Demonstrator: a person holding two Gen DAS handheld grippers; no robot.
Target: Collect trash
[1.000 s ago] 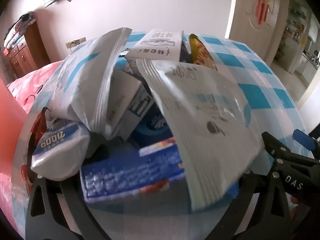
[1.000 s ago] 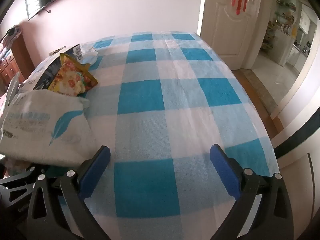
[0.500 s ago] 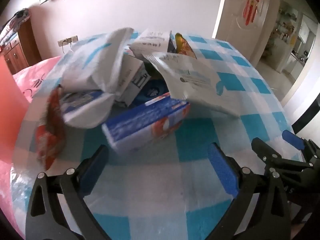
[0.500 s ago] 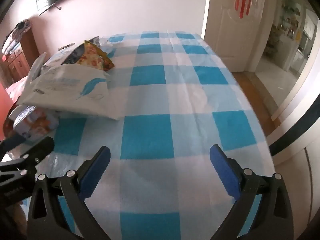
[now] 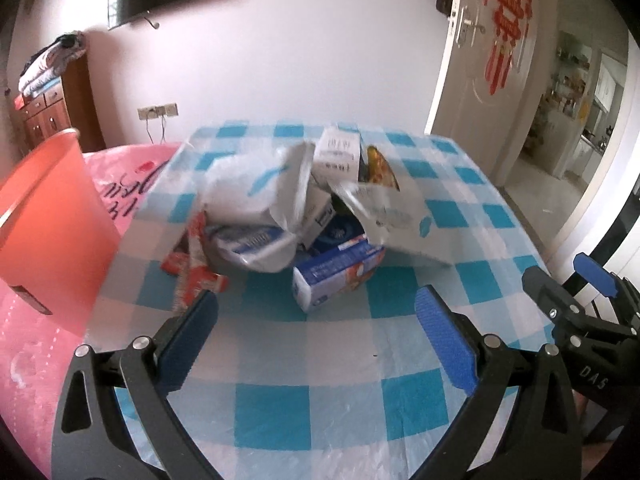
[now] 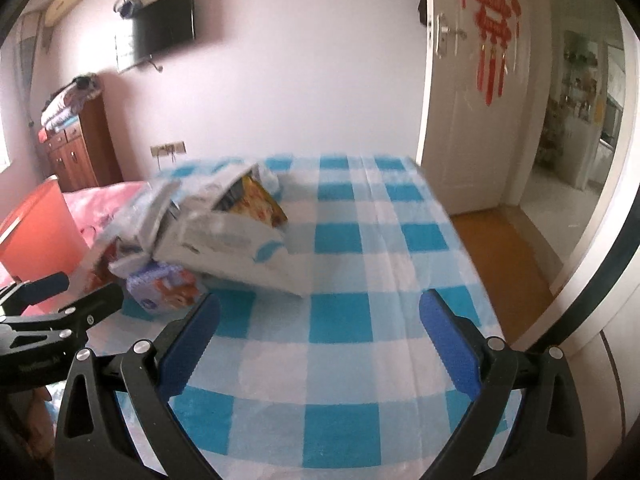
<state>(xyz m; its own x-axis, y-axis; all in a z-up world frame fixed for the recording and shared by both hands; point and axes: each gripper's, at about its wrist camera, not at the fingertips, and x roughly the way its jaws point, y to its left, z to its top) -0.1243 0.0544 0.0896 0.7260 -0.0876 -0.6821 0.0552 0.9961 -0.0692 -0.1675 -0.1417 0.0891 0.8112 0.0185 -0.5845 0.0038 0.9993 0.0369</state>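
Note:
A heap of trash (image 5: 304, 204) lies on the blue-and-white checked tablecloth (image 5: 304, 340): white plastic wrappers, a blue-and-white carton (image 5: 336, 278), a red wrapper (image 5: 192, 268) and a yellow snack bag (image 5: 378, 168). My left gripper (image 5: 316, 332) stands open, short of the carton, with nothing between its fingers. The right wrist view shows the same heap (image 6: 224, 232) at the left, and my right gripper (image 6: 320, 340) open above bare cloth (image 6: 340, 320), to the right of the heap. The yellow snack bag (image 6: 260, 204) pokes out of the heap's top.
An orange bin (image 5: 48, 216) stands at the left on a pink sheet (image 5: 24, 360), close to the table's left edge. A wooden cabinet (image 6: 80, 148) and a wall television (image 6: 164, 24) are behind. An open white door (image 6: 468, 112) and a wooden floor (image 6: 504, 256) lie to the right.
Both grippers have drawn back and risen from the heap. One second ago the wrappers filled the left wrist view; now the whole heap sits farther off. Both stay open.

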